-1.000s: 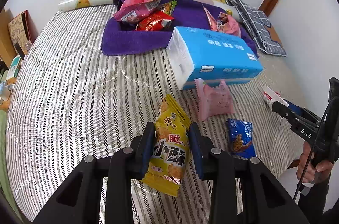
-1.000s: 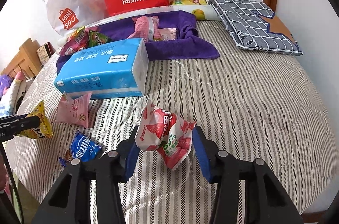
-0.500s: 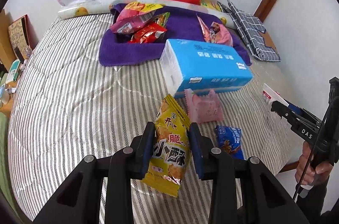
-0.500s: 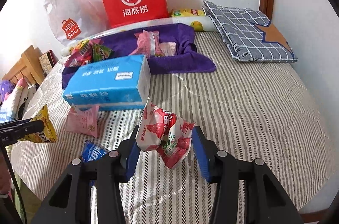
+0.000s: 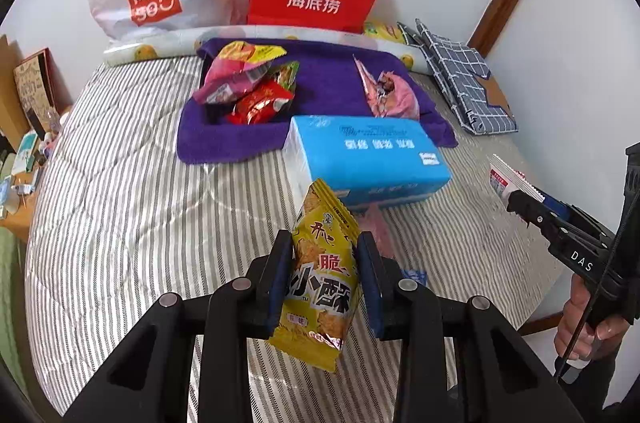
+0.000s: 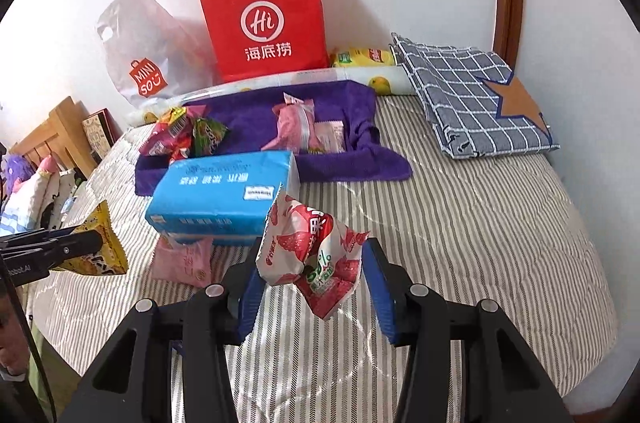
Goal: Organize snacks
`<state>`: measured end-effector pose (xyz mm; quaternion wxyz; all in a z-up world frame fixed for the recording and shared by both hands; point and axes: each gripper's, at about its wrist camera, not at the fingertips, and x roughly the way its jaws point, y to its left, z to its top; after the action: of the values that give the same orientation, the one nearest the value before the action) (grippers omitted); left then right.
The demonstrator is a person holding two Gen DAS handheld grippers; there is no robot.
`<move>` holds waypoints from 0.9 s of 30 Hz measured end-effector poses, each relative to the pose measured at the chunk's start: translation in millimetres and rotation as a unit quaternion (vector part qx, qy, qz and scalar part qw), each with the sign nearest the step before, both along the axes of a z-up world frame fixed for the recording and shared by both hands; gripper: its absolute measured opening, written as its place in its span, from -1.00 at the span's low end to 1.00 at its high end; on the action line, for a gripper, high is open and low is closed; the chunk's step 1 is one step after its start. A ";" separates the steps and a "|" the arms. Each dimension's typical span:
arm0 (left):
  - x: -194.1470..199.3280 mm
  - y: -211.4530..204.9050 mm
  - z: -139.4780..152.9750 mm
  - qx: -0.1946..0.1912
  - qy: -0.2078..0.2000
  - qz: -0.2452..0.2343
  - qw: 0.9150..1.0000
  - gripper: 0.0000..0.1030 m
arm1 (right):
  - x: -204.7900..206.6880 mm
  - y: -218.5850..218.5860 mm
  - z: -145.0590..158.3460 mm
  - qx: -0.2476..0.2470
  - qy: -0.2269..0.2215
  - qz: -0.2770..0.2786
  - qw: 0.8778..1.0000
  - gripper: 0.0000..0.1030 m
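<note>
Left wrist view: yellow snack packet [image 5: 320, 271] is clamped between the left gripper [image 5: 325, 275] pads, held above the striped bedcover [image 5: 120, 203]. Right wrist view: red-and-white strawberry packet [image 6: 310, 255] is pinched in the right gripper [image 6: 312, 287], above the bedcover, near the blue tissue pack [image 6: 224, 191]. Other snacks are piled on the purple towel [image 6: 352, 159] behind.

Tissue pack [image 5: 370, 159] lies before the towel [image 5: 320, 91].
</note>
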<state>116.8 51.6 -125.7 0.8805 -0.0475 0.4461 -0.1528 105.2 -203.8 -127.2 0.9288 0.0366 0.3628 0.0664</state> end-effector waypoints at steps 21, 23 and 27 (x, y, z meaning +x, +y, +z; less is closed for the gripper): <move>42.4 -13.0 50.7 -0.003 -0.023 0.007 1.000 -0.36 | 36.6 1.5 52.2 -0.005 -0.023 0.003 1.000 -0.12; 48.8 -13.3 54.4 -0.004 -0.024 0.008 1.000 -0.36 | 41.7 2.1 55.2 -0.006 -0.025 0.004 1.000 -0.12; 62.2 -13.7 60.5 -0.005 -0.027 0.008 1.000 -0.36 | 53.6 3.6 61.3 -0.006 -0.029 0.008 1.000 -0.12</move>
<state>179.0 38.0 -65.2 0.8932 -0.0513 0.4212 -0.1491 158.9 -200.2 -65.8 0.9387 0.0266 0.3359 0.0729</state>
